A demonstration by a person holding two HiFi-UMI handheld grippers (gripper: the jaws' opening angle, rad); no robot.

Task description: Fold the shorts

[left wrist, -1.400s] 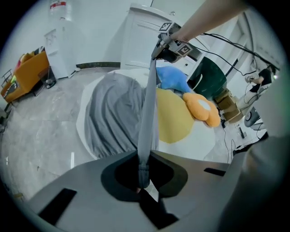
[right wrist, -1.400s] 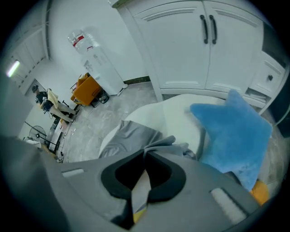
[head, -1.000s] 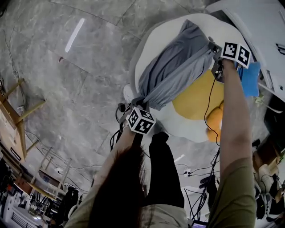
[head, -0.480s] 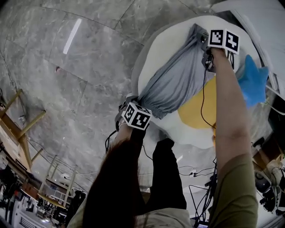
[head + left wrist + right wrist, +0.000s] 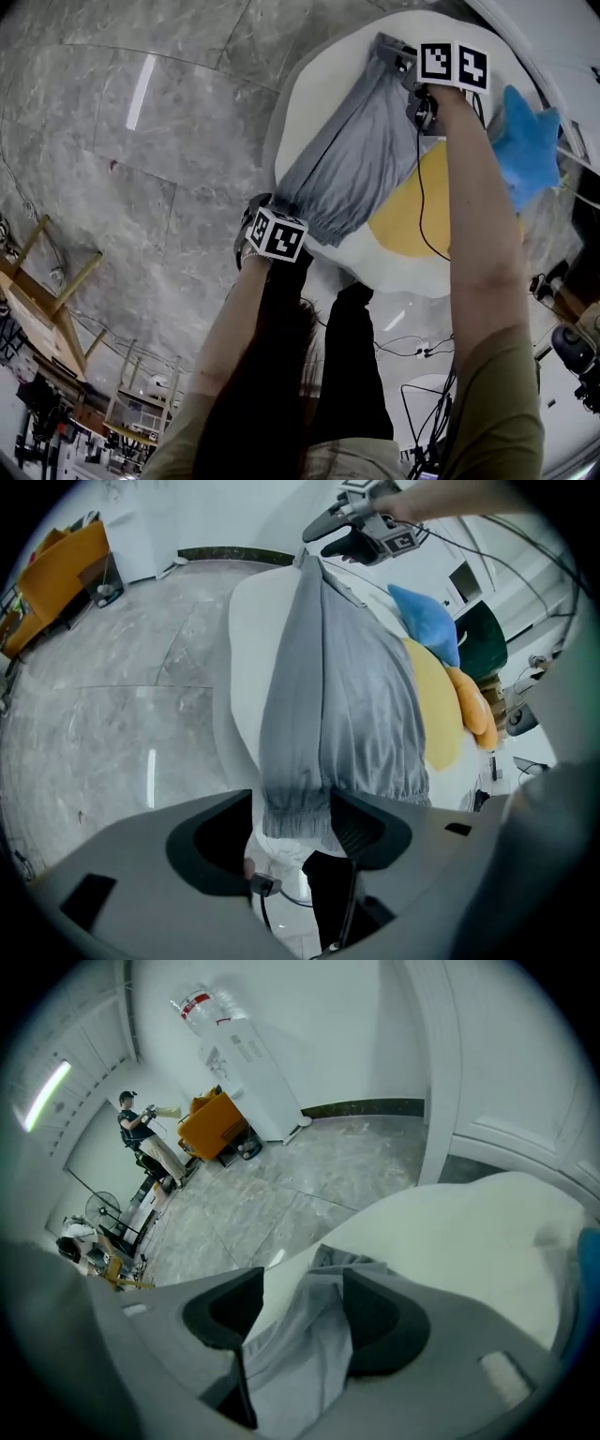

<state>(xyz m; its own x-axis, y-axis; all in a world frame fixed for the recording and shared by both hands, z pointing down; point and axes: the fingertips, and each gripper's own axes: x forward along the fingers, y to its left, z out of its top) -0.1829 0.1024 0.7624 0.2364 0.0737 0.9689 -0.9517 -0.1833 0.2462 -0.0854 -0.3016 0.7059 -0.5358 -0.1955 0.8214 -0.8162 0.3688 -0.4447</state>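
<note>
The grey shorts (image 5: 356, 159) lie stretched lengthwise on a white rounded surface (image 5: 314, 89) that has a yellow patch (image 5: 412, 216). My left gripper (image 5: 281, 202) is at the near end. In the left gripper view its jaws (image 5: 292, 827) are opening, with the gathered waistband (image 5: 295, 813) loose between them. My right gripper (image 5: 405, 64) is at the far end, also seen in the left gripper view (image 5: 361, 536). Its jaws (image 5: 302, 1312) are opening too, with bunched grey cloth (image 5: 300, 1354) lying between the pads.
A blue soft thing (image 5: 527, 145) and an orange one (image 5: 473, 705) lie on the right side of the surface. Grey marble floor (image 5: 169, 141) surrounds it, with cables (image 5: 412, 352) by the person's black-clad legs. Wooden furniture (image 5: 42, 291) stands far left.
The shorts, held taut between both grippers above the surface, have come down onto it and lie flatter. Both grippers moved away from the body and lower.
</note>
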